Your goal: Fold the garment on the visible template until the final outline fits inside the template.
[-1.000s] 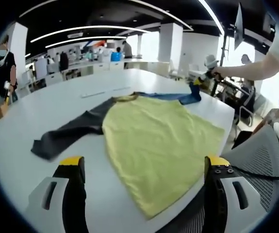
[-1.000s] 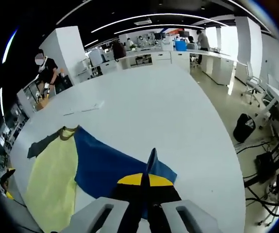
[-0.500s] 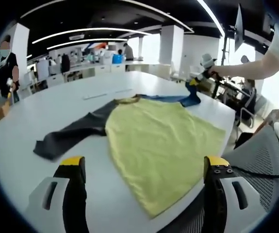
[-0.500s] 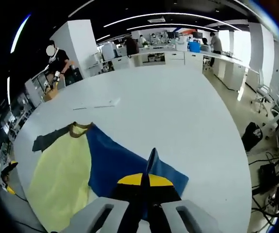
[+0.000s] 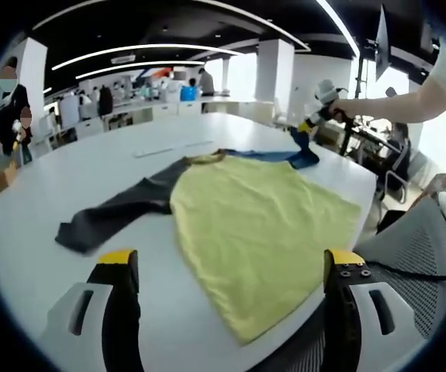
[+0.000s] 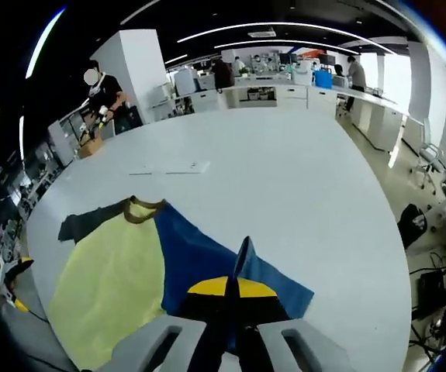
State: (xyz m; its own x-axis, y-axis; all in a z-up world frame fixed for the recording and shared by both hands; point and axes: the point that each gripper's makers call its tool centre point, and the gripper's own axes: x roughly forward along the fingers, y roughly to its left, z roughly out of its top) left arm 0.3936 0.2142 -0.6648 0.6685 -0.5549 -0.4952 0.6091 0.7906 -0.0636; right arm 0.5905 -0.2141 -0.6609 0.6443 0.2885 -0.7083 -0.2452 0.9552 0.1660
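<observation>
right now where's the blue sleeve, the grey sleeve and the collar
blue sleeve (image 6: 207,260): right gripper view, its middle
grey sleeve (image 5: 110,215): left gripper view, mid-length
collar (image 6: 143,209): right gripper view, brown neckband

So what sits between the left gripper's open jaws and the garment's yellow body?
In the left gripper view, bare white table lies between the left gripper and most of the yellow body; its near hem corner reaches between the jaws.

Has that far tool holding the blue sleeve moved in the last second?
Yes. In the left gripper view the right tool has risen and drifted left against the white pillar, lifting the blue sleeve end off the table.
</observation>
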